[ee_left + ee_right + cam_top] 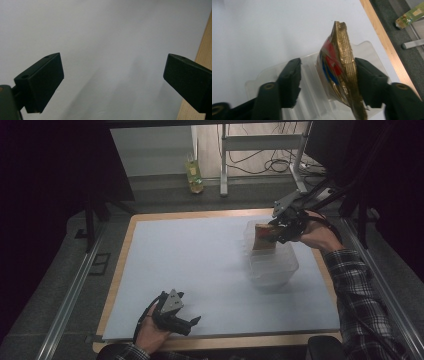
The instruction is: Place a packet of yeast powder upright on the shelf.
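Observation:
A flat gold foil packet with red and blue print stands on edge inside a clear plastic container on the right of the white table top. My right gripper is at the packet's top. In the right gripper view the packet sits between the jaws of the right gripper: one jaw touches it and the other stands clear, so the gripper is open over the container. My left gripper rests near the front left edge, and in its own view the left gripper is open with nothing in it.
The table has a wooden border, seen close beside the left gripper. A yellow bottle stands on the floor beyond the far edge, near a metal desk frame with cables. A green circuit board lies off the table.

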`<state>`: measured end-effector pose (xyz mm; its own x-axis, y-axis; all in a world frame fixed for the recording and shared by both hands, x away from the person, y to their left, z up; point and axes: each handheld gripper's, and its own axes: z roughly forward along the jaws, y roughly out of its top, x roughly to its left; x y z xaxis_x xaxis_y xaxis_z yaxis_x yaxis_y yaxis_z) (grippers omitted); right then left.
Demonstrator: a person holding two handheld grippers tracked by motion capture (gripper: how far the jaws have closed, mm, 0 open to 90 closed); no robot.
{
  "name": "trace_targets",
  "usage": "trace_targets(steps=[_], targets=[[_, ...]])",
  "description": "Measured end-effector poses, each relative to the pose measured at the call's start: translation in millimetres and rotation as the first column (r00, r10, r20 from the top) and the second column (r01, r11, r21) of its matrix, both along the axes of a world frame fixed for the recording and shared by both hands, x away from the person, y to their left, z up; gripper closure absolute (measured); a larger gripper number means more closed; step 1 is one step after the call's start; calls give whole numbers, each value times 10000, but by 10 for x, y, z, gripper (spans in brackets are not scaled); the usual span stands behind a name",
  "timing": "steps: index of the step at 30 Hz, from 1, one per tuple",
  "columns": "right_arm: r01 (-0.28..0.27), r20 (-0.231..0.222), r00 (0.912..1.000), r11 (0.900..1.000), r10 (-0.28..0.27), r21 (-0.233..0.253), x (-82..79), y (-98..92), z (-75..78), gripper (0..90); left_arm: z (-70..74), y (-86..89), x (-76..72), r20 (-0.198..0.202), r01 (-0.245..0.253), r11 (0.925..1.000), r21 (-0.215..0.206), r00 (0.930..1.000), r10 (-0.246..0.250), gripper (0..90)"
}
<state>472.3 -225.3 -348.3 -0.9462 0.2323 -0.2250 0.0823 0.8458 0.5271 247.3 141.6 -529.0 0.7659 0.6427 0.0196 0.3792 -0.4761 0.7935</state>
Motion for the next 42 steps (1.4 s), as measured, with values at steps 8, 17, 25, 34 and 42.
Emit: trace_targets(steps=[8,17,25,34,42], targets=[[613,148,9979,9960,-624,651,-102,-40,-91,213,-2,-3,1,0,25,10000,31,10000,-25,29],[1396,-73,9901,9759,-1403,1676,-210,-109,-195,58,-7,-11,0,-33,62,10000,41,10000,-62,28],[1984,-267,9799,9504,-1978,2397,-335,-193,-269,19,-9,-18,-2,-45,78,10000,57,10000,-77,26],[2549,-306,9660,9266,-2566,2765,-438,-308,-242,13,-10,-18,-1,-60,73,9999,77,10000,-73,26],[3003,-561,9531,9066,-2974,2965,-559,-433,-256,11,-11,-22,-2,-67,81,9999,112,9999,-80,26]])
